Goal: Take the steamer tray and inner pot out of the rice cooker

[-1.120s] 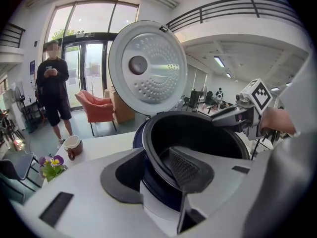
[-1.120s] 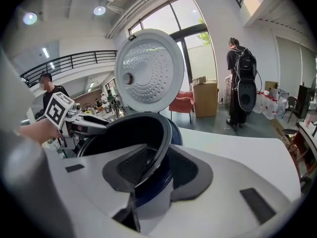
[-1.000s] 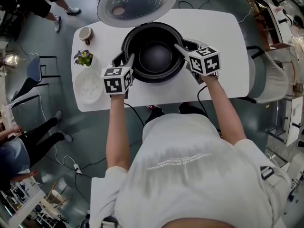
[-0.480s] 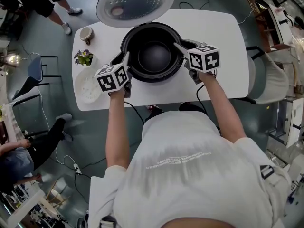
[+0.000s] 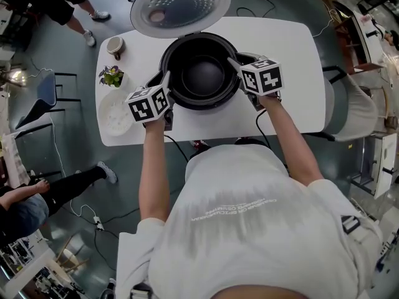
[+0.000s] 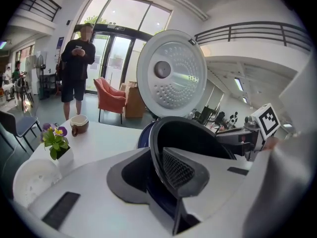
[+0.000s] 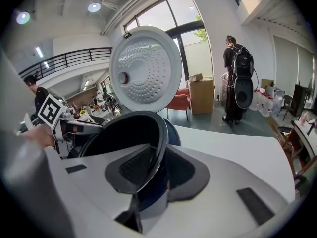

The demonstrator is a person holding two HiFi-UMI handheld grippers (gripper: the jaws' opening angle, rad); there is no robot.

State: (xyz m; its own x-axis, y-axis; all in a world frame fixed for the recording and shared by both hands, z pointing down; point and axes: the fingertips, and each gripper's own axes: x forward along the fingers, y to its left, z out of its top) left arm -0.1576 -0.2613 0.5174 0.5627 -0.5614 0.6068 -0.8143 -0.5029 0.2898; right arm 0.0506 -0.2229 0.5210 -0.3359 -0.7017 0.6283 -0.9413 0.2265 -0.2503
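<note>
The black inner pot (image 5: 201, 73) sits in the rice cooker, whose lid (image 5: 179, 5) stands open behind it. My left gripper (image 5: 161, 78) is at the pot's left rim and my right gripper (image 5: 239, 60) at its right rim. Both pairs of jaws have just been closing with the rim between them. In the left gripper view the rim (image 6: 154, 148) runs between the pads, one pad inside the pot and one outside. The right gripper view shows the same on the rim (image 7: 159, 148) there. The white steamer tray (image 5: 115, 113) lies on the table to the left.
A small flower pot (image 5: 111, 76) and a cup (image 5: 114, 44) stand at the white table's (image 5: 293, 48) left back. Cables hang off the front edge. A person stands near the doors (image 6: 77, 68), another by the window (image 7: 237, 83). Chairs stand around.
The left gripper has rolled a little and both pairs of jaws have narrowed onto the pot's rim. Both hands stay in place. A bystander's legs at the left have shifted.
</note>
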